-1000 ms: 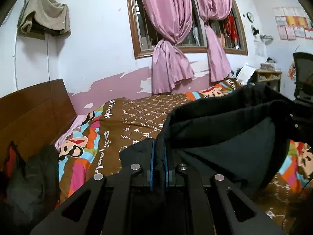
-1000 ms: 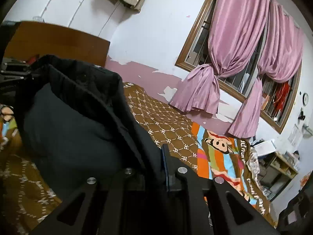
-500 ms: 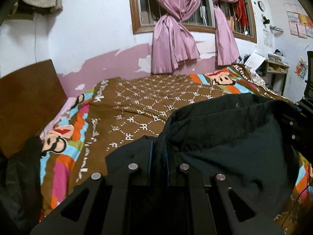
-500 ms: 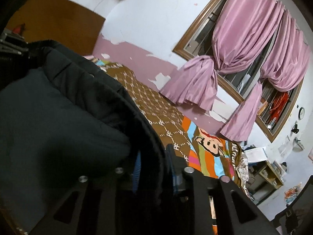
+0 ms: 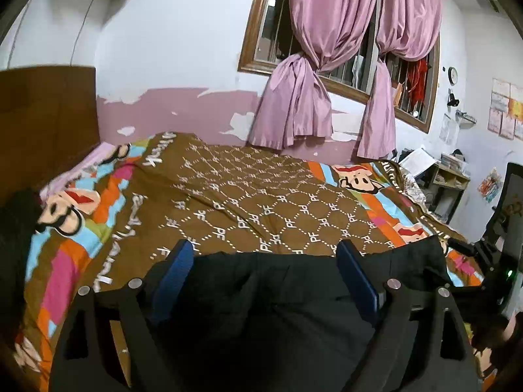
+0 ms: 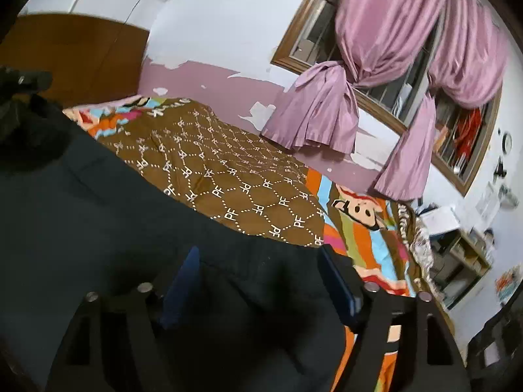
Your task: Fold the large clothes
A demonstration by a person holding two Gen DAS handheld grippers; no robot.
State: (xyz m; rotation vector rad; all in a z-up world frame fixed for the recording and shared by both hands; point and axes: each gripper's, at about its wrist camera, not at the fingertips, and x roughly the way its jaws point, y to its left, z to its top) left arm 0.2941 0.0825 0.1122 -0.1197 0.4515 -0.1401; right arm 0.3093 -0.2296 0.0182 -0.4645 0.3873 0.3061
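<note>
A large black garment (image 5: 278, 297) lies on the near edge of the bed, over the brown patterned bedspread (image 5: 255, 196). My left gripper (image 5: 266, 254) hangs just above it, jaws opening wide, blue pads clear of the cloth. In the right wrist view the same black garment (image 6: 114, 215) spreads to the left across the bed. My right gripper (image 6: 258, 261) is over its near right part, jaws opening too, and the cloth lies loose between the fingers without being pinched. The other gripper's body (image 6: 26, 80) shows at the far left.
A wooden headboard (image 5: 45, 111) stands at the left. Pink tied curtains (image 5: 304, 98) hang at the barred window behind the bed. A desk with papers (image 5: 447, 176) and a black office chair (image 5: 503, 215) stand at the right. Dark clothes (image 5: 16, 222) are heaped by the headboard.
Both grippers were shut on the black garment and held it up. They came down toward the bed, both opened, and the garment now lies flat on the bedspread.
</note>
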